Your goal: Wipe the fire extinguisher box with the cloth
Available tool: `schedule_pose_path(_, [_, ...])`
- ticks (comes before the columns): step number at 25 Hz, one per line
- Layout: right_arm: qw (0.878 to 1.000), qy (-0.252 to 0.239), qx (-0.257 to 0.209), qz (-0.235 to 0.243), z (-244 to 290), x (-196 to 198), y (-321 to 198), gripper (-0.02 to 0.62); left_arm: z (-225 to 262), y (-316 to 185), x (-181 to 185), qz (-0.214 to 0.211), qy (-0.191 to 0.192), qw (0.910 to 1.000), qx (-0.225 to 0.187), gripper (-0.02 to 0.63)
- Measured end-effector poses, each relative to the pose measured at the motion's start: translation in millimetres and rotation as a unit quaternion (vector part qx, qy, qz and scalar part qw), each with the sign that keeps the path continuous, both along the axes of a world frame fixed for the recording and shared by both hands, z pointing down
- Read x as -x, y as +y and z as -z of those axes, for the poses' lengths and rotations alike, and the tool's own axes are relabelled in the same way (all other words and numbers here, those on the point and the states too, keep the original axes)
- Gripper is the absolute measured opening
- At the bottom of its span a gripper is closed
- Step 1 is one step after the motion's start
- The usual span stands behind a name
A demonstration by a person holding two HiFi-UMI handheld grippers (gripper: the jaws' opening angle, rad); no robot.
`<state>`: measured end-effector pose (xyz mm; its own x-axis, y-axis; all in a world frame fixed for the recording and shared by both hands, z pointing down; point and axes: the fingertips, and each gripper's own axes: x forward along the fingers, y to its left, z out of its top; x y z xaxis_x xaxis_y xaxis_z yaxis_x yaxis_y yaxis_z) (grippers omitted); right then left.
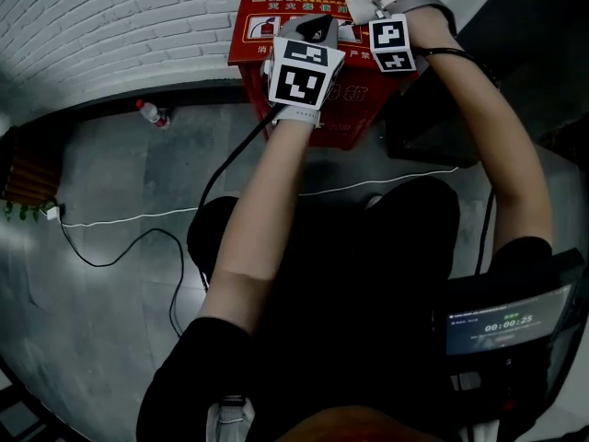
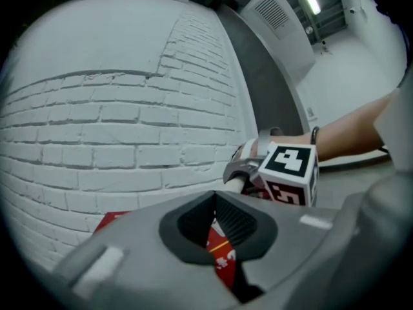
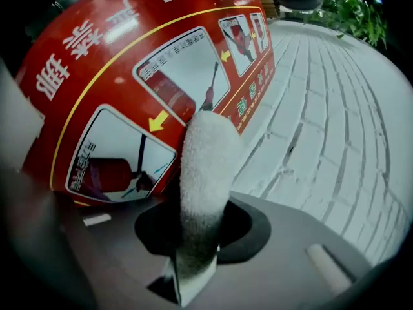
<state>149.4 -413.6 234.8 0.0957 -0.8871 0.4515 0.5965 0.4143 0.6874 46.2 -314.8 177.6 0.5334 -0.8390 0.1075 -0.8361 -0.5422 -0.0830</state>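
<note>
- Nearest to us, well short of the fire extinguisher box (image 1: 354, 109) and to its right, a dark screen (image 1: 502, 320) shows a timer.
- Between us and the box, a white cable (image 1: 138, 217) lies across the grey floor (image 1: 110, 164). A black cable (image 1: 221, 168) runs up towards the box's left side.
- At the box's left upper edge we hold the left gripper (image 2: 216, 202). Its fingertips meet with nothing pinched, and a slit behind them shows red box.
- At the box's top, on the right near the wall, we hold the right gripper (image 3: 203, 205). Its jaws are clamped on a white fuzzy cloth (image 3: 205, 154).
- The cloth stands up out of the jaws and its free end reaches over the box's printed instruction panel. We cannot tell whether it presses on it.
- The box itself is red and stands on the floor against the white brick wall (image 1: 120, 26).
- Left of the box, at the wall's foot, lies a plastic bottle (image 1: 152, 113).
- Well to the left of the box there is a small green plant (image 1: 23, 212).
</note>
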Motion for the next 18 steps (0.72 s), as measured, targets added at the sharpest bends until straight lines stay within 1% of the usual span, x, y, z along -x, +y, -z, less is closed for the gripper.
schedule_pose_path(5, [1.000, 0.012, 0.000, -0.017, -0.4, -31.3, 1.1, 0.086, 6.7, 6.3, -15.8, -0.013, 0.000, 0.9999, -0.008, 0.000])
schedule_pose_path(11, [0.999, 0.009, 0.000, -0.051, 1.4, -62.2, 2.9, 0.086, 7.1, 15.6, -24.0, -0.031, -0.001, 0.9995, -0.011, 0.000])
schedule_pose_path(16, [0.996, 0.017, 0.008, -0.084, 4.3, -81.5, 5.4, 0.094, 12.0, 28.2, -28.1, -0.057, 0.013, 0.9982, -0.012, 0.000])
schedule_pose_path(18, [0.996, 0.013, 0.007, -0.087, 13.3, -78.8, 10.2, 0.094, 12.1, 30.3, -24.6, -0.060, 0.010, 0.9980, -0.013, 0.000])
